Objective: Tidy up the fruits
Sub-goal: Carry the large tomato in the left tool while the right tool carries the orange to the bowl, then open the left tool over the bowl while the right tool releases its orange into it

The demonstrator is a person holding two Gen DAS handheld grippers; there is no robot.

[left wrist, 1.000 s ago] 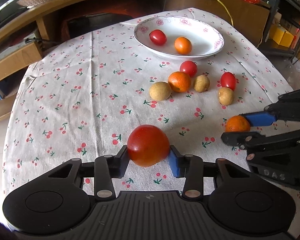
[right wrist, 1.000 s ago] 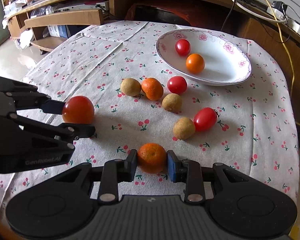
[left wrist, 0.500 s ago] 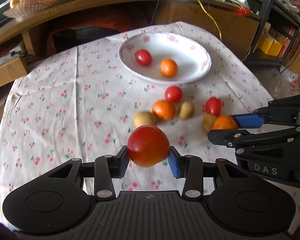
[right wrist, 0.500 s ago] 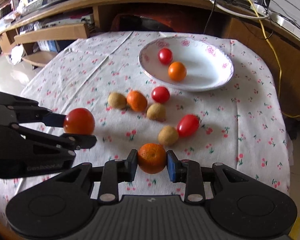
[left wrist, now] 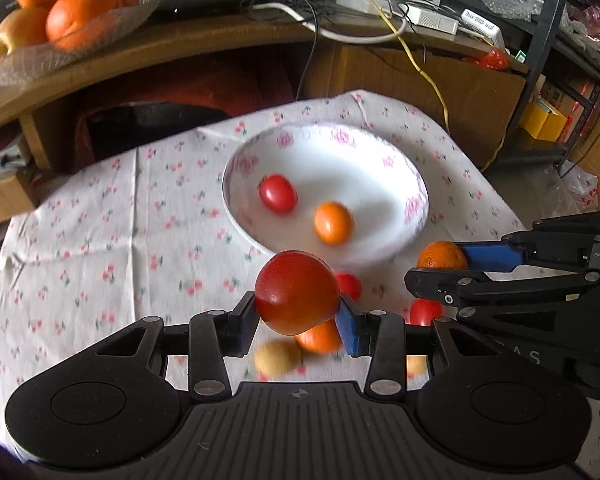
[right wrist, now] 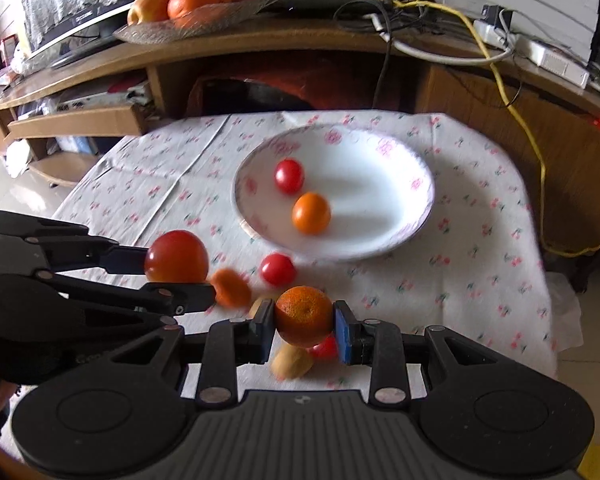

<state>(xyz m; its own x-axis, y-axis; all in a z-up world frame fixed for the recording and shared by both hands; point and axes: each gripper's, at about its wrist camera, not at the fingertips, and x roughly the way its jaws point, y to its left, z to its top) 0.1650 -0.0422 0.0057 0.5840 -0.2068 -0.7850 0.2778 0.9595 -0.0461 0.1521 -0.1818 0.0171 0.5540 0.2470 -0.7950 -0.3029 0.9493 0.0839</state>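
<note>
My left gripper (left wrist: 298, 320) is shut on a large red tomato (left wrist: 296, 292), held above the table; it also shows in the right wrist view (right wrist: 177, 257). My right gripper (right wrist: 305, 330) is shut on an orange mandarin (right wrist: 305, 316), seen too in the left wrist view (left wrist: 441, 255). A white flowered bowl (left wrist: 396, 160) ahead holds a small red tomato (left wrist: 277, 193) and a small orange fruit (left wrist: 333, 223). Loose fruit lies below the grippers: a red tomato (right wrist: 277, 269), an orange (right wrist: 231, 287) and a tan fruit (right wrist: 292, 362).
The round table wears a cherry-print cloth (left wrist: 100, 232). A wooden shelf behind carries a tray of large oranges (left wrist: 80, 8), cables and a power strip (right wrist: 548, 60). A metal rack (left wrist: 548, 40) stands at the right.
Both grippers have risen and moved forward toward the bowl, each keeping its fruit. The bowl looks nearer and the loose fruit now lies under the fingers.
</note>
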